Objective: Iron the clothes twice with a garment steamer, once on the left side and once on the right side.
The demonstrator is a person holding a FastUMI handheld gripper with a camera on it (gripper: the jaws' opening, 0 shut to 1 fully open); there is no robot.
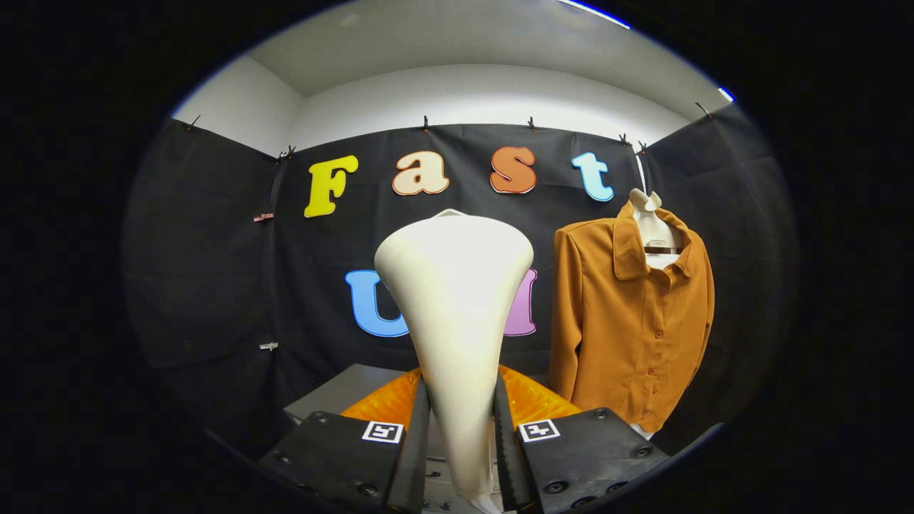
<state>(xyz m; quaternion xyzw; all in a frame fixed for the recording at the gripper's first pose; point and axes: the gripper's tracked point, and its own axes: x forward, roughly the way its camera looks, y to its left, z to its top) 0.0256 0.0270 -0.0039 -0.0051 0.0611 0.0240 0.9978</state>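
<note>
A cream-white garment steamer [455, 307] stands upright between my fingers, its narrow handle pinched at the bottom and its wide head flaring above. My gripper [461, 435] is shut on that handle, with both fingers pressing its sides. Beyond the fingers and off to the right, a mustard-brown buttoned shirt [632, 321] hangs on a white hanger [653, 228] against the black cloth wall. The steamer head stays well short of the shirt, to its left.
A grey box-like surface [343, 394] lies low just ahead, partly hidden by the fingers. Black cloth walls [207, 271] close the booth on the left, back and right. White wall and ceiling [464, 93] show above.
</note>
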